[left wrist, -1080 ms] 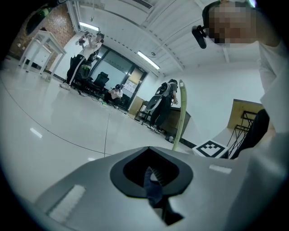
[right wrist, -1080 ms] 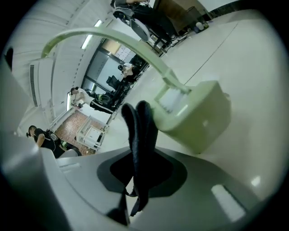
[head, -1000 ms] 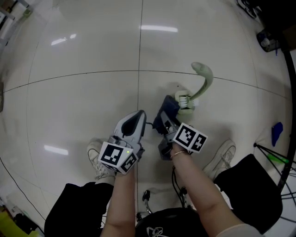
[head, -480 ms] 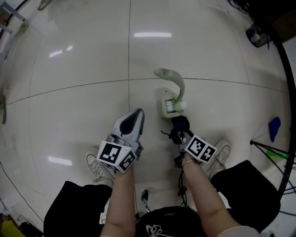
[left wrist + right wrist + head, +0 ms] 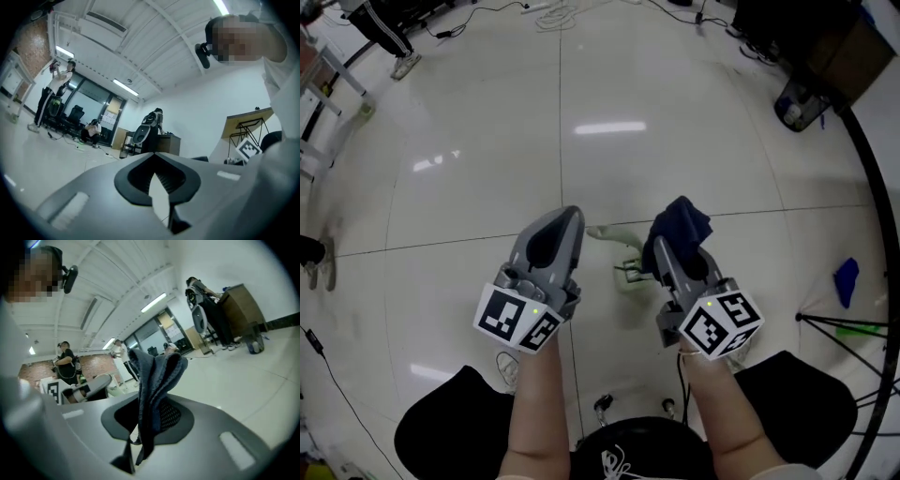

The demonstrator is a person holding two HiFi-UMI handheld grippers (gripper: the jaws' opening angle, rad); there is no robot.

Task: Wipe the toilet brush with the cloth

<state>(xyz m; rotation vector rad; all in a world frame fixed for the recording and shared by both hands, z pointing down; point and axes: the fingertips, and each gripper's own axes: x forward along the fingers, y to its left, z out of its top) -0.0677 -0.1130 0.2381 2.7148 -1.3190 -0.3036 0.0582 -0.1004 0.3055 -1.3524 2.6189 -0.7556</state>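
Note:
The pale green toilet brush [image 5: 610,234] lies on the white floor in the head view, its head end [image 5: 628,273] showing between my two raised grippers. My right gripper [image 5: 667,242] is shut on a dark blue cloth [image 5: 682,223] that stands up out of its jaws, above and to the right of the brush and not touching it. In the right gripper view the cloth [image 5: 157,378] hangs folded across the right gripper [image 5: 146,404]. My left gripper [image 5: 563,216] is shut with nothing in it, left of the brush. In its own view the left gripper [image 5: 155,158] points out into the room.
A blue object [image 5: 845,279] and thin stand legs [image 5: 844,324] sit on the floor at the right. A dark box [image 5: 811,89] stands at the top right, cables [image 5: 553,11] run along the top, and a person's legs [image 5: 386,33] are at the top left. My shoe [image 5: 506,367] shows below.
Both grippers have risen off the floor toward the camera. The cloth has come up away from the brush, which has stayed on the floor. The head view has tilted to take in more floor.

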